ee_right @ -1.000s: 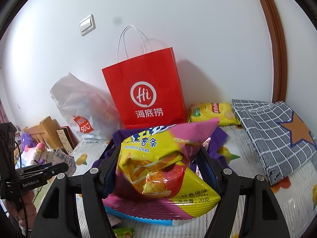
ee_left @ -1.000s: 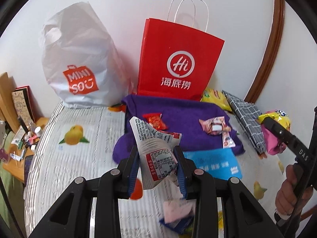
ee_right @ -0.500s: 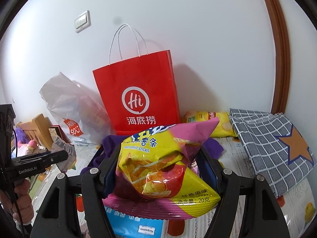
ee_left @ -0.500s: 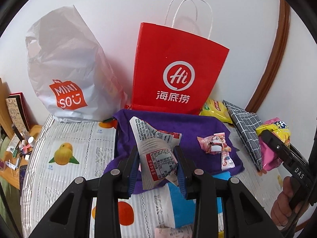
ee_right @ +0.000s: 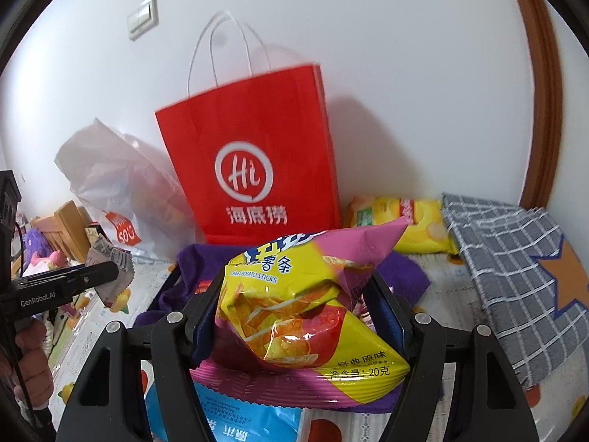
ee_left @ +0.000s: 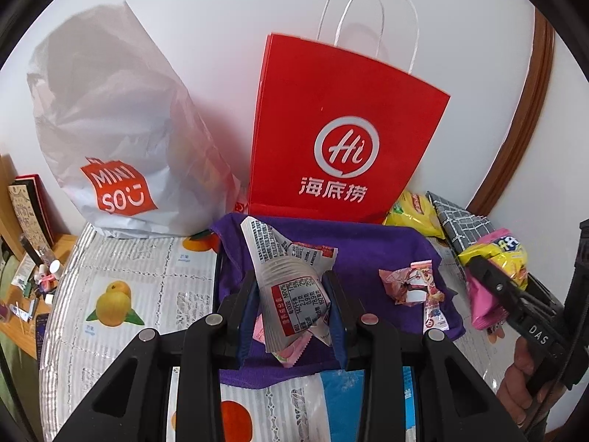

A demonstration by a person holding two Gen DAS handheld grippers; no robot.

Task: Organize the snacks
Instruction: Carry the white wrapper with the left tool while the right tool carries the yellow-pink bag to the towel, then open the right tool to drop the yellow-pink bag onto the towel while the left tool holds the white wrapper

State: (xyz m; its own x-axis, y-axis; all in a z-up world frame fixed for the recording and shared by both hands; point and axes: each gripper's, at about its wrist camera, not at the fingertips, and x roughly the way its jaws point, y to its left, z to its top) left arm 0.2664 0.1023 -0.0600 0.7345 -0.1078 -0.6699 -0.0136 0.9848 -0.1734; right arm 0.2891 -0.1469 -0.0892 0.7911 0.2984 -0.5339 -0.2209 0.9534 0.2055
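Observation:
My left gripper point(ee_left: 291, 294) is shut on a small white snack packet point(ee_left: 291, 287) with printed text and a red-edged label, held above a purple cloth point(ee_left: 368, 246). My right gripper point(ee_right: 298, 313) is shut on a yellow and pink bag of sweet potato sticks point(ee_right: 302, 302). That bag point(ee_left: 493, 261) and the right gripper also show at the right edge of the left wrist view. A red paper bag point(ee_left: 342, 140) with white handles stands against the wall behind the cloth. Small pink wrapped sweets point(ee_left: 408, 283) lie on the cloth.
A white plastic Miniso bag point(ee_left: 110, 140) stands left of the red bag. A yellow chip bag point(ee_right: 401, 221) and a grey checked cloth bag point(ee_right: 515, 276) lie at the right. A blue packet point(ee_right: 228, 416) lies near me on the fruit-print cover point(ee_left: 121, 294). A cluttered wooden shelf point(ee_left: 22, 294) is at far left.
Both grippers have moved toward the red bag and the wall, each still holding its packet. The bags look larger and the purple cloth now lies right under the left gripper.

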